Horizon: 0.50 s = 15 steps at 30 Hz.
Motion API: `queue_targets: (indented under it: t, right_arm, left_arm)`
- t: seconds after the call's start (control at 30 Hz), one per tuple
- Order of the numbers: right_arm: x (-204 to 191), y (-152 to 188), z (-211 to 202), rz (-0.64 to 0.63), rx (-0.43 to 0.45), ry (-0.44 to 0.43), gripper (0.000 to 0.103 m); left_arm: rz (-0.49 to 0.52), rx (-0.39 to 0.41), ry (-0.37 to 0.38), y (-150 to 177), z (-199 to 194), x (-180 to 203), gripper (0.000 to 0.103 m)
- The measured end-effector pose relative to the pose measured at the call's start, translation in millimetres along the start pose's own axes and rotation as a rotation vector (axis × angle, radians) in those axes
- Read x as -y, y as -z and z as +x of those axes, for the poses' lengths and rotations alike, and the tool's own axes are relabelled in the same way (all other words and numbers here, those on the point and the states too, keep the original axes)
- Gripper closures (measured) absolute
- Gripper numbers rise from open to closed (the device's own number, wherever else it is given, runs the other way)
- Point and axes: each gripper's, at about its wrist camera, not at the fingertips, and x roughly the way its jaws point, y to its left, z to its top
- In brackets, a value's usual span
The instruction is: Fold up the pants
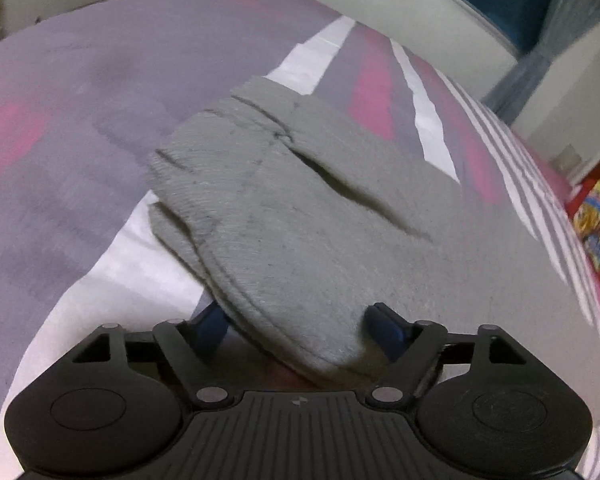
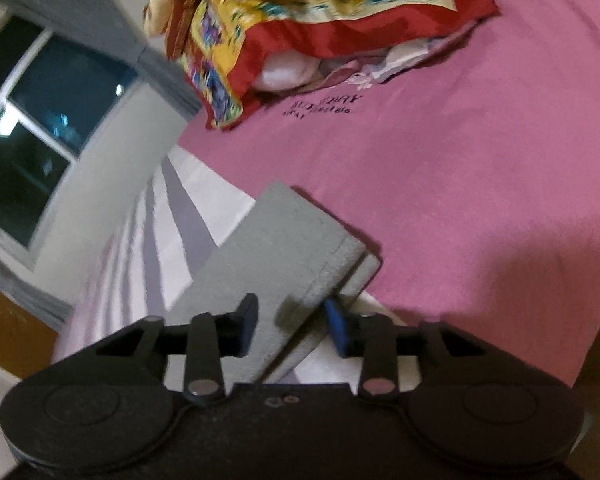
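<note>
left gripper [image 1: 296, 320] jaws apart around the waist edge of the grey pants [image 1: 300, 208] at lower centre, right gripper [image 2: 290, 326] jaws apart straddling the stacked leg hems, pads not visibly pressing, probably to lift both ends off the bed [image 1: 60, 120] for a fold.

Striped bedsheet [image 1: 80, 128], pink blanket [image 2: 460, 180], colourful pillow [image 2: 300, 20], dark window [image 2: 40, 112].

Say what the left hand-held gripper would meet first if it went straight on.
The grey pants: their hem already lies between the open left hand-held gripper's fingers, with the bedsheet beneath, so probably cloth at once.
</note>
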Motion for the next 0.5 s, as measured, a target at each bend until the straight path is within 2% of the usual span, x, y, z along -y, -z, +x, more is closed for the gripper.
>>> queue_targets:
  t: [0.03, 0.07, 0.17, 0.2, 0.23, 0.3, 0.4, 0.5]
  right_arm:
    - [5.2, 1.3, 0.6, 0.042, 0.004, 0.001, 0.05]
    - [11.9, 2.5, 4.3, 0.091, 0.001, -0.015, 0.048]
    - [17.6, -1.0, 21.4, 0.137, -0.016, -0.027, 0.049]
    - [11.6, -5.5, 26.6, 0.106, -0.028, -0.003, 0.064]
    - [-1.6, -12.0, 33.2, 0.029, -0.057, 0.029, 0.093]
    - [-34.7, -19.8, 34.1, -0.158, -0.047, 0.03, 0.093]
    - [-82.0, -27.4, 11.0, -0.399, 0.053, -0.058, 0.094]
    - [-92.6, -33.8, -13.9, -0.447, 0.149, -0.109, 0.094]
  left_arm:
    - [-0.004, 0.003, 0.005, 0.9, -0.7, -0.2, 0.023]
    - [-0.008, 0.007, 0.007, 0.9, 0.1, 2.6, 0.022]
    - [-0.001, 0.01, 0.0, -2.3, 5.6, 4.5, 0.022]
    - [0.003, 0.01, -0.006, -2.4, 5.7, 5.6, 0.022]
    - [0.007, 0.01, -0.015, -2.6, 7.1, 7.1, 0.022]
    - [0.042, 0.015, -0.05, -1.6, 7.7, 13.9, 0.022]
    - [0.054, 0.023, -0.073, -0.9, 7.1, 18.0, 0.02]
    - [0.061, 0.026, -0.076, -0.4, 6.7, 19.0, 0.02]
